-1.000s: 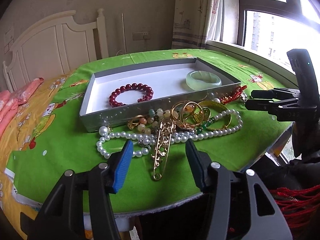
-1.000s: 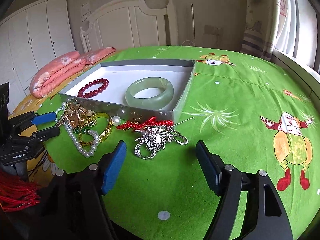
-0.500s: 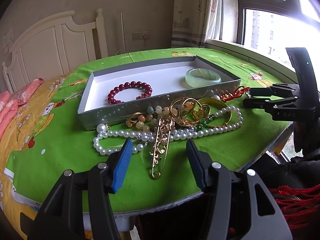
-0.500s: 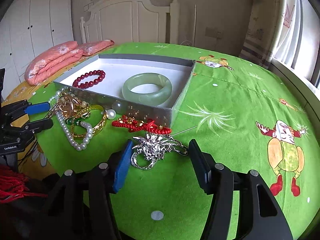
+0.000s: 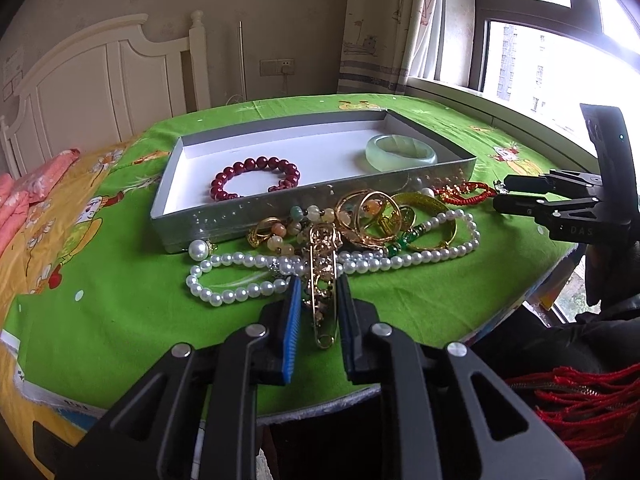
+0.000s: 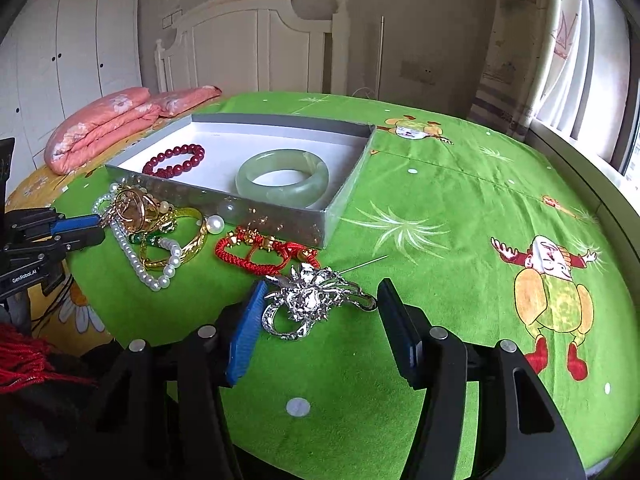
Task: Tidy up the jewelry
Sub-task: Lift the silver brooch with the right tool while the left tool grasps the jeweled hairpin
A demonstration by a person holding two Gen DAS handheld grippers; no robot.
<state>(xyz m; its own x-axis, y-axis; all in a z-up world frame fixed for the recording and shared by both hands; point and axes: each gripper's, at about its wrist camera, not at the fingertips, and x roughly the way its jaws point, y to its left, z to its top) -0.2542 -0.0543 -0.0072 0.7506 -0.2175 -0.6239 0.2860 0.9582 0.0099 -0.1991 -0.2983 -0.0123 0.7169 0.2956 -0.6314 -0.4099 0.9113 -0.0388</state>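
A grey box (image 5: 208, 222) with a white floor holds a dark red bead bracelet (image 5: 256, 176) and a pale green jade bangle (image 5: 400, 152). In front of it lies a heap of gold rings (image 5: 372, 216), a pearl necklace (image 5: 240, 292) and a gold pin brooch (image 5: 322, 280). My left gripper (image 5: 318, 300) has closed in around the gold pin brooch. My right gripper (image 6: 320, 312) is open around a silver brooch (image 6: 312, 304), beside a red cord bracelet (image 6: 256, 252). The box (image 6: 280, 220) and bangle (image 6: 282, 178) also show there.
A green cartoon-print cloth (image 6: 460, 240) covers the round table. A pink folded quilt (image 6: 108, 128) lies at the far left, a white headboard (image 6: 256, 48) behind. A window (image 5: 540, 60) is to the right. The table's edge (image 5: 520, 308) runs close under both grippers.
My left gripper's jaws have narrowed from wide open onto the gold pin brooch. My right gripper has moved forward so the silver brooch now sits between its open fingers.
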